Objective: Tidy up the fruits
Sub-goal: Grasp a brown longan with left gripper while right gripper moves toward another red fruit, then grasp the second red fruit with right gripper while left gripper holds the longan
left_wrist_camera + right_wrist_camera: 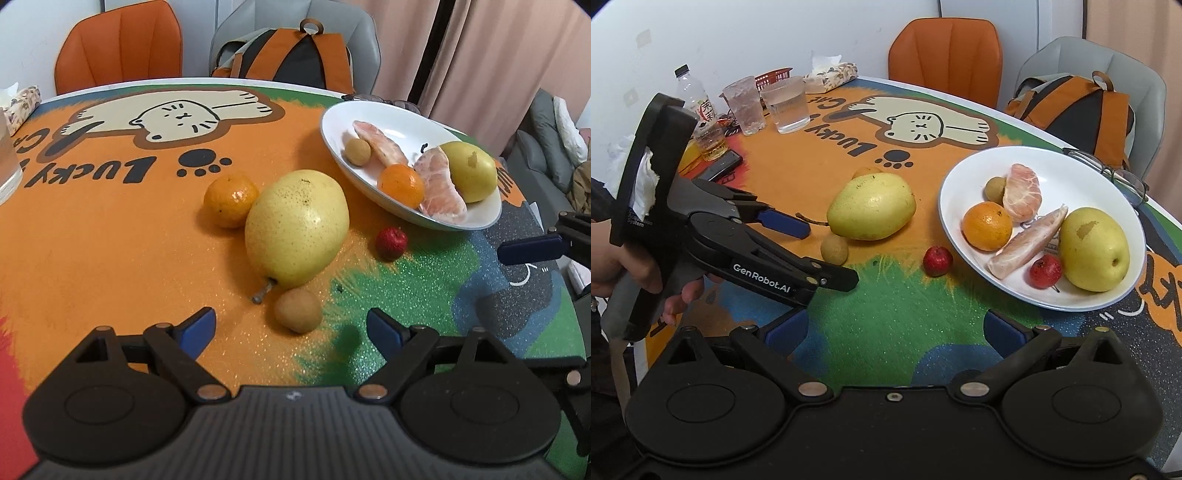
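A white plate (334, 125) (951, 181) holds a yellow pear (1093, 251), an orange (987, 226), two pomelo segments (1022, 192), a small brown longan and a small red fruit (1046, 271). On the table lie a big yellow pear (295, 227) (871, 206), an orange (231, 201), a brown longan (297, 309) (834, 249) and a small red fruit (391, 243) (937, 260). My left gripper (291, 332) (809, 254) is open and empty, with the longan just ahead between its fingers. My right gripper (894, 328) is open and empty, short of the red fruit.
Two plastic cups (786, 105), a bottle (692, 96), a glass of tea, a phone, a red basket and a tissue box (833, 74) stand at the far left. Eyeglasses (1115, 173) lie behind the plate. Two chairs, one with a backpack (1078, 107), stand beyond the table.
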`<state>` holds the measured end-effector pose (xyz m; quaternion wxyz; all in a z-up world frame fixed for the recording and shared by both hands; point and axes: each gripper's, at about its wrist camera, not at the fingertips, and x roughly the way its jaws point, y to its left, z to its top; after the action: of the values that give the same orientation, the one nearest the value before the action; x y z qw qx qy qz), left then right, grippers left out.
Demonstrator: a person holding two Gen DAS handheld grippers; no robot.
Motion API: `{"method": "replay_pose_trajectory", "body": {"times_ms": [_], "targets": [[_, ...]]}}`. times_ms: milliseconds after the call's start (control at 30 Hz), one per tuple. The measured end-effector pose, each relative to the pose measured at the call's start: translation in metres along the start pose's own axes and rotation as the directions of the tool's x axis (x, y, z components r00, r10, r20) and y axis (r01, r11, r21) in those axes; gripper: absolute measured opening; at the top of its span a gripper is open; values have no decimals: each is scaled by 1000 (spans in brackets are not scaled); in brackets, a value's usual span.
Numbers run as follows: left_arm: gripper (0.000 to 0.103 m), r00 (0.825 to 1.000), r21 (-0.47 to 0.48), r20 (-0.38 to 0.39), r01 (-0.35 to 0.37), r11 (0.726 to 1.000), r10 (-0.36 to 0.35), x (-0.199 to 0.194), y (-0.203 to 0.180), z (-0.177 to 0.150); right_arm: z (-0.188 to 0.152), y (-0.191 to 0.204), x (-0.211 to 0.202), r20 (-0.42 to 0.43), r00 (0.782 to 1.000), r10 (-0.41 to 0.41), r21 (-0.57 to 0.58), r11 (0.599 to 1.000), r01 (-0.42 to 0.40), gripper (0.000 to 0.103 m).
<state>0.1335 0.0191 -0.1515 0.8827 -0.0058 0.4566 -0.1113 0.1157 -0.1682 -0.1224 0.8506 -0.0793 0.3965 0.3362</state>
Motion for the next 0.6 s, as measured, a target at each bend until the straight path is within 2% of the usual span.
{"method": "replay_pose_trajectory", "body": {"times_ms": [100,233,300,567,600], "targets": [[81,1000,32,-3,-15,999,15,2,-4,1,1,1,1,-2,1000,2,-2,1000,-2,103],[65,999,42,4,-37,998,37,2,-4,2,3,2,3,-2,1000,1,0,1000,-1,103],[53,999,37,4,-48,998,47,2,-2,4,3,2,4,-2,1000,0,0,1000,0,103],[26,998,53,3,-56,997,56,2,0,8,4,2,4,1,1000,0,-3,1000,0,103],[26,999,49,1,-52,997,52,2,0,8,5,3,4,2,1000,0,-5,1000,0,103]]}}
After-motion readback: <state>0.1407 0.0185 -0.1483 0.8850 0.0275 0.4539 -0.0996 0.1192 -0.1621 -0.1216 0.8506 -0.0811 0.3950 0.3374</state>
